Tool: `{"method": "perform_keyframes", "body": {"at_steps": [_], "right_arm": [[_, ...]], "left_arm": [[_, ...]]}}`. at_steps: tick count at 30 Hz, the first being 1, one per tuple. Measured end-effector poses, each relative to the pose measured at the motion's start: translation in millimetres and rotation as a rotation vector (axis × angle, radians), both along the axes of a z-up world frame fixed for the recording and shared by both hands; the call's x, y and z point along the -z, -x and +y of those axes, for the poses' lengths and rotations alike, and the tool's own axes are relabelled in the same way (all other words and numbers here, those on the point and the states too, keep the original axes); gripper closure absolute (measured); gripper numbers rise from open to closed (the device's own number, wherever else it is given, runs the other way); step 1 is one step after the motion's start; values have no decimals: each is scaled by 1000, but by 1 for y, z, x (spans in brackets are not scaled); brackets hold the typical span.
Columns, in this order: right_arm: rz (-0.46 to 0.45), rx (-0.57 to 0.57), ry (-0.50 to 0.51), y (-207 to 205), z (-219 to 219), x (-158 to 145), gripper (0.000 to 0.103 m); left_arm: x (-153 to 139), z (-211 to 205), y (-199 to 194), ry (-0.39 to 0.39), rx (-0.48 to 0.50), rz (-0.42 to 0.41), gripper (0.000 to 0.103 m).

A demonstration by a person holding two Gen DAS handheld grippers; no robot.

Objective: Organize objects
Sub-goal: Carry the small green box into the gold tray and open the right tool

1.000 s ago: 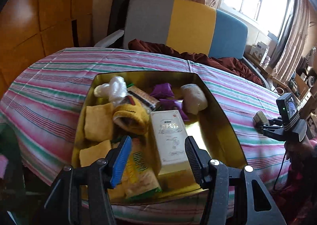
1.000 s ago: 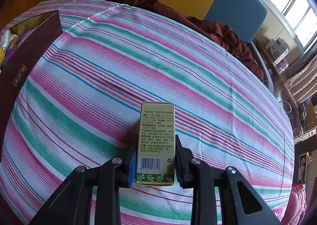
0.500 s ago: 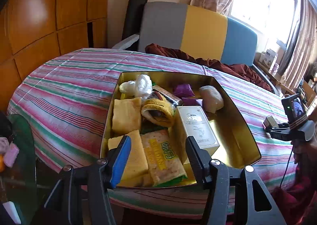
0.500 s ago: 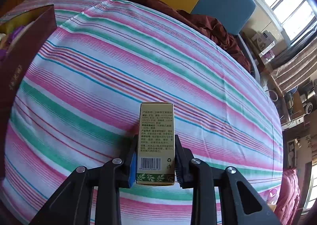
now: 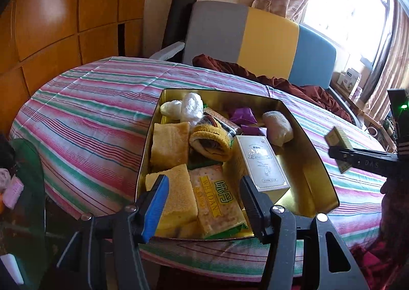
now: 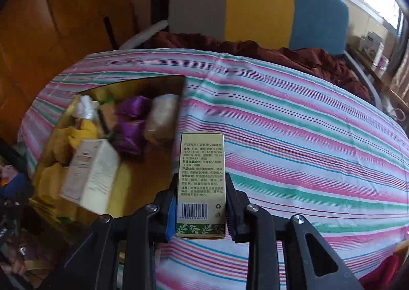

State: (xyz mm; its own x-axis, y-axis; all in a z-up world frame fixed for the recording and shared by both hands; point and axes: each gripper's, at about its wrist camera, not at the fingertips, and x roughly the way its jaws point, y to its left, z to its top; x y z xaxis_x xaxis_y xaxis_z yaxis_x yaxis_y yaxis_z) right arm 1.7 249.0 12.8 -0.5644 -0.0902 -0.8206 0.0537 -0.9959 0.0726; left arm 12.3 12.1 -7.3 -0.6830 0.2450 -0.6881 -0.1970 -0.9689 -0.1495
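Striped cloth in pink, green and white covered the round bench [image 5: 84, 113], with a grey, yellow and blue chair [image 5: 255, 39] behind it and a bright window at the upper right. At the middle of the left wrist view sat the gold tin [image 5: 317, 162], already well filled: sponge cakes [image 5: 170, 146], a cracker pack [image 5: 217, 200], a white box [image 5: 263, 162], purple packets [image 5: 244, 116], a towel roll [image 5: 277, 125] and a clear wrapped bundle [image 5: 190, 107]. Only its right part showed bare floor.

The left gripper [image 5: 204, 200] hung at the lower centre, over the near rim of the tin, its jaws spread wide and holding nothing.

The right gripper [image 6: 200, 209] had its jaws closed on a green carton [image 6: 202, 175], gripped by its lower sides and upright, label facing the camera. In the right wrist view the carton appeared just right of the tin's near corner, above the cloth; in the left wrist view it showed at the right edge, apart from the tin.

Judging by this, most of the sorting looked done. The carton seemed the last loose item on the cloth in view, and what remained was likely to carry it over the rim and set it in the bare right side, beside the white box.
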Motion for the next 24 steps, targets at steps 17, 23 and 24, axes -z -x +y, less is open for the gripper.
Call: {"method": "perform_keyframes", "body": {"at_steps": [17,23,24], "right_arm": [[-146,-127,-76,36,-89,57,73],[-156,-116,-77,38,-92,64,73],[-163,-117,-74,37,-92,65,73]], "left_arm": [[-1,-9,3,0,-33,1,41],[1,-9,3,11,-47,-3,41],[1,-10,3,13,-50,-1,40]]}}
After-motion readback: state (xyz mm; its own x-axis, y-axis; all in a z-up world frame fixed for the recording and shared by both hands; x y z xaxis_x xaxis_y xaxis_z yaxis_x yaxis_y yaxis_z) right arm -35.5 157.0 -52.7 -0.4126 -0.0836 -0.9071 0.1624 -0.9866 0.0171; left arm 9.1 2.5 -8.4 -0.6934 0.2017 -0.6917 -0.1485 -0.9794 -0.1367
